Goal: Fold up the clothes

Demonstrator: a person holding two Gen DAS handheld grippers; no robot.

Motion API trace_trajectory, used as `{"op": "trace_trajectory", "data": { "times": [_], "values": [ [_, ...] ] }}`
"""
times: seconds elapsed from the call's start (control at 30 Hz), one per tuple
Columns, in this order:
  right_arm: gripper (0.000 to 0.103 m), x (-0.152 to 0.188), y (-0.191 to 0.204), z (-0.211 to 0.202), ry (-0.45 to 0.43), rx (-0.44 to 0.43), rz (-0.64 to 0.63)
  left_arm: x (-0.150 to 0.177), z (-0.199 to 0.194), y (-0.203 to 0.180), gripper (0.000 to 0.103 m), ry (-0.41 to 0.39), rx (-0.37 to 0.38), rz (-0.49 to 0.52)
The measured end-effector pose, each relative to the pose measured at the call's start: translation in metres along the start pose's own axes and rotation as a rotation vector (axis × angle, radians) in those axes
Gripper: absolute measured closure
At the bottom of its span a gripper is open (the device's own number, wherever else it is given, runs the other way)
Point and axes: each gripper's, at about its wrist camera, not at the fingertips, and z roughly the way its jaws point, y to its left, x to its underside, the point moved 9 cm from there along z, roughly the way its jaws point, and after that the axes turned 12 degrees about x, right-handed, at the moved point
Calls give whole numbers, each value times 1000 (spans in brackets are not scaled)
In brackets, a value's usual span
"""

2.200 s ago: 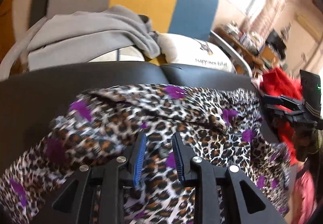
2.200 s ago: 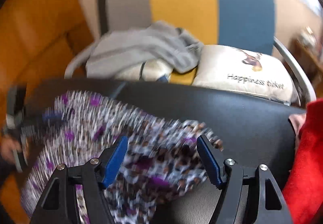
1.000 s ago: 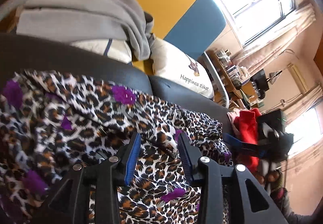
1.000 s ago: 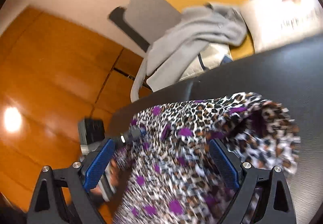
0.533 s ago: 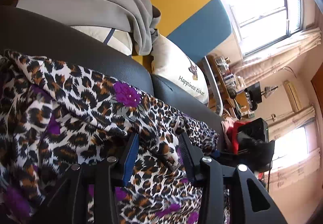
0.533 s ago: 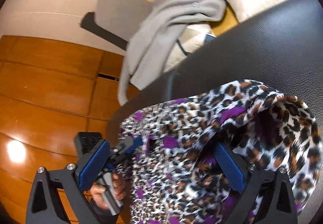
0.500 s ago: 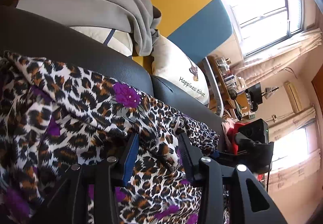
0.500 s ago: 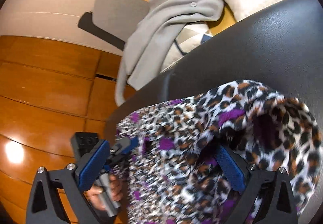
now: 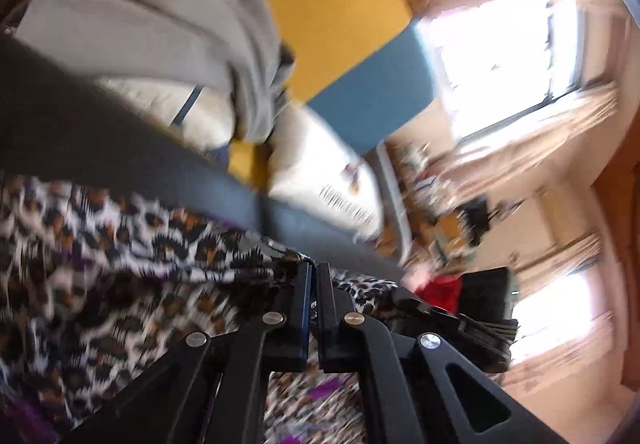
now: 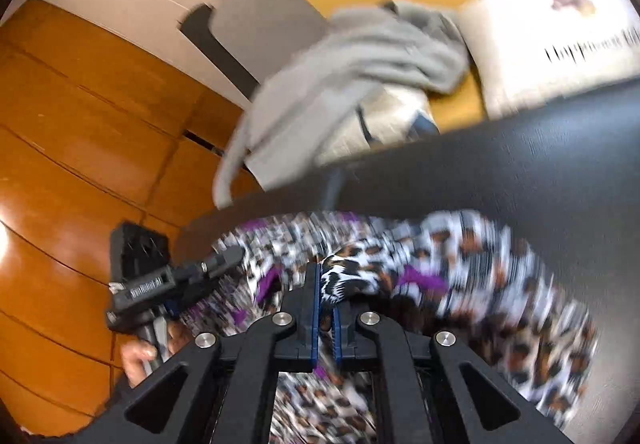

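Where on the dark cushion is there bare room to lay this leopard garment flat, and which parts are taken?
Bare dark cushion runs between the leopard garment and the printed pillow, and down the garment's right. Behind it is crowded: a grey garment lies heaped beside that pillow. Both the left hand-held gripper and the right hand-held gripper are pinching the leopard cloth.

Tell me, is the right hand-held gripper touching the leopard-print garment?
Touching. In the right wrist view, the right hand-held gripper has its jaws closed on a fold of the leopard-print garment.
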Motion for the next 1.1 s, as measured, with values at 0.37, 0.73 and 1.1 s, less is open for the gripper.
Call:
{"op": "trace_trajectory", "data": {
  "times": [0.37, 0.73, 1.1],
  "values": [
    [4, -59, -27, 5, -81, -15, 163, -25, -49, 25, 78, -111, -212, 36],
    [4, 70, 58, 19, 75, 6, -177, 14, -132, 71, 79, -55, -570, 204],
    [0, 147, 98, 69, 63, 107, -380, 8, -220, 120, 83, -61, -783, 351]
  ]
}}
